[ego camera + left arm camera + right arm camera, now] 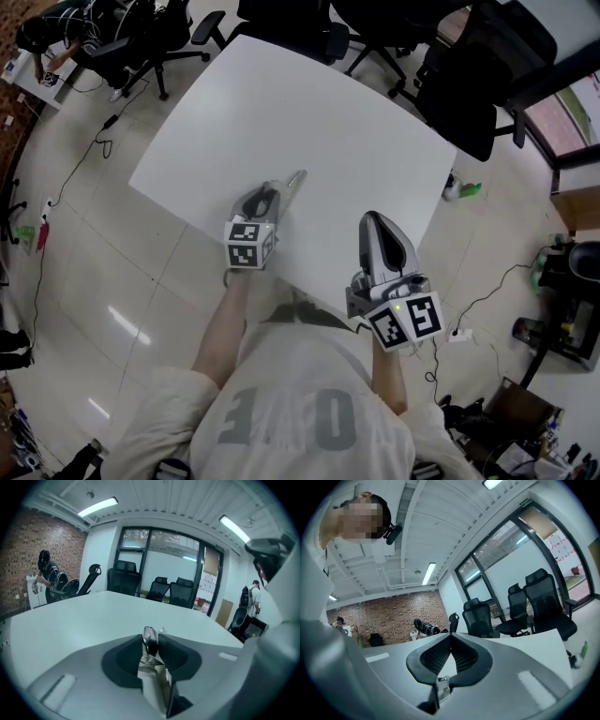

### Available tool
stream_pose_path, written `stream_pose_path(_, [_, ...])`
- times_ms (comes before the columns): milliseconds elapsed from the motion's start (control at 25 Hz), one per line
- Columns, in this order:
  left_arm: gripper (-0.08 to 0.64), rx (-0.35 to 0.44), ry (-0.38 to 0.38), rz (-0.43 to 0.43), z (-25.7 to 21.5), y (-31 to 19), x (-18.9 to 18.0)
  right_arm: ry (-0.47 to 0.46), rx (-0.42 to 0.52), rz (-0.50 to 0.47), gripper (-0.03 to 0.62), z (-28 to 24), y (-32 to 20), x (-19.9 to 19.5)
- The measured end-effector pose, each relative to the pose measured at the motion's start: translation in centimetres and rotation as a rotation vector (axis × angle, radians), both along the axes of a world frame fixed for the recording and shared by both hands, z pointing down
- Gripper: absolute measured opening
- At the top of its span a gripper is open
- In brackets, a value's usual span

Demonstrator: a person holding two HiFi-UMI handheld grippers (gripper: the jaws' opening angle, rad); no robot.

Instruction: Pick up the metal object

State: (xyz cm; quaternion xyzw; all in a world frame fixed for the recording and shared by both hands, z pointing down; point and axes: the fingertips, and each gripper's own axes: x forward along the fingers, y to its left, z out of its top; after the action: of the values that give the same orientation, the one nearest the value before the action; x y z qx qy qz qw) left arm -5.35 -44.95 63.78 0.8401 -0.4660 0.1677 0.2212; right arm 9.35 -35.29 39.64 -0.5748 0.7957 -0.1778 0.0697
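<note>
A slim, shiny metal object, shaped like a spoon, pokes out past the tips of my left gripper near the front edge of the white table. In the left gripper view the metal object stands between the two dark pads, which press on it from both sides. I cannot tell whether it rests on the table or hangs just above it. My right gripper hovers at the table's front right; its pads meet at the tip with nothing between them.
Black office chairs stand round the far and right sides of the table. A green bottle lies on the floor to the right. A person works at a desk by the brick wall, far left. Cables run over the tiled floor.
</note>
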Motion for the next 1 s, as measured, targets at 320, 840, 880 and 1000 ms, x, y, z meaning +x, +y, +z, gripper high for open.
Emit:
stream_pose_path(320, [0.009, 0.124, 0.034, -0.049, -4.0, 0.5, 0.8, -0.003, 0.017, -0.009, 0.012, -0.3, 0.7, 0.1])
stream_pose_path(840, [0.008, 0.601, 0.127, -0.286, -26.0, 5.3, -6.0, 0.025, 0.070, -0.111, 0.012, -1.4, 1.5, -3.0])
stream_pose_path(880, [0.008, 0.640, 0.120, -0.289, -27.2, 5.9, -6.4, 0.020, 0.070, -0.117, 0.012, -1.4, 1.6, -3.2])
stream_pose_path(1000, [0.008, 0.716, 0.102, -0.285, -29.1, 6.8, -7.0, 0.012, 0.081, -0.131, 0.012, -1.8, 1.9, -3.6])
